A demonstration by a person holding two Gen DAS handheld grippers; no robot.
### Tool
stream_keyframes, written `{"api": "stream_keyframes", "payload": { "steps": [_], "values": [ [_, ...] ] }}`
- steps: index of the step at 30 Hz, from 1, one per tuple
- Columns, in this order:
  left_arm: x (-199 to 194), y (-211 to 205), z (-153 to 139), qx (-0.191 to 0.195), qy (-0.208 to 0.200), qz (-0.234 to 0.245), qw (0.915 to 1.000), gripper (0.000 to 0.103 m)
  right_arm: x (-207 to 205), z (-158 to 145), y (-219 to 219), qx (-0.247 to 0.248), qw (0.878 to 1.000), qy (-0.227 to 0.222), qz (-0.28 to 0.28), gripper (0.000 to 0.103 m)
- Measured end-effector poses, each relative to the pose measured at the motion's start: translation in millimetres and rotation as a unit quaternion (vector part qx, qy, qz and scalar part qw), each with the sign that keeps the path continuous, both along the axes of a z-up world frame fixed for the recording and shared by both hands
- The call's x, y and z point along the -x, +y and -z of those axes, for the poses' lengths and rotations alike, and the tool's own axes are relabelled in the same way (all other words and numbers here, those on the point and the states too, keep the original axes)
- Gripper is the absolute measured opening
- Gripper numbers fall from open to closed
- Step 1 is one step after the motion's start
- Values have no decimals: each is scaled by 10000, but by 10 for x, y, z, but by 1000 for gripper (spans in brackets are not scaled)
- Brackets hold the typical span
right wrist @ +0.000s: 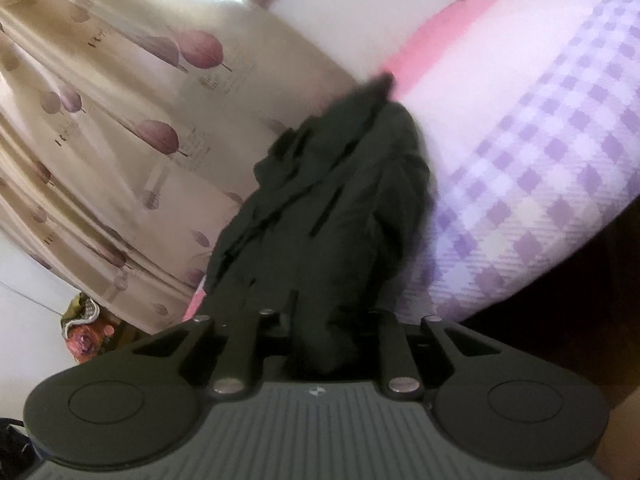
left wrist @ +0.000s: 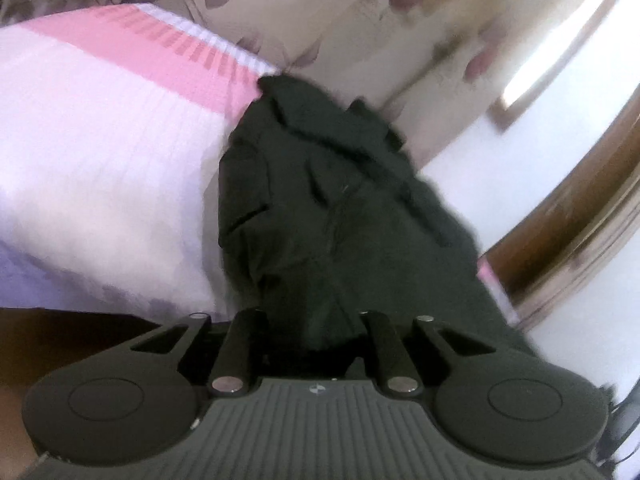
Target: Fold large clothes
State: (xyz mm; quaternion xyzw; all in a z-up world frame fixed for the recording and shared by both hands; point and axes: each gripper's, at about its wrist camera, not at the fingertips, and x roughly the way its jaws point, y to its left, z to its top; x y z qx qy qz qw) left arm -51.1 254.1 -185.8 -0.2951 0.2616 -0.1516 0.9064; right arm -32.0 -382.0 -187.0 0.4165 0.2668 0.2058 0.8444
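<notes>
A dark green, almost black garment hangs bunched in front of a bed, running from my left gripper up and away. The cloth is gathered between the left jaws and covers the fingertips, so the left gripper is shut on it. In the right wrist view the same garment rises in crumpled folds from my right gripper, which is shut on another bunch of it. Both views are blurred and tilted.
A bed with a pink and white cover, purple-checked in the right view, lies behind the garment. A beige curtain with purple leaves hangs beyond, beside a bright window and wooden trim. A colourful bundle lies low.
</notes>
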Motion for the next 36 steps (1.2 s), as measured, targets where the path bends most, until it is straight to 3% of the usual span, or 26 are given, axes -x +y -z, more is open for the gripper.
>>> {"api": "stream_keyframes", "payload": {
  "steps": [11, 23, 29, 36],
  "values": [
    [289, 13, -246, -8, -403, -33, 9992, 13, 181, -184, -115, -650, 9971, -383, -75, 14],
    [676, 104, -500, 249, -734, 51, 9970, 13, 461, -466, -281, -1272, 9895, -681, -108, 15],
    [507, 65, -769, 482, -979, -32, 9940, 13, 218, -684, -289, -1427, 9859, -872, -42, 15],
    [11, 95, -1127, 739, -1169, -207, 9902, 14, -333, -956, -343, -1367, 9855, -1010, 31, 15]
  ]
}}
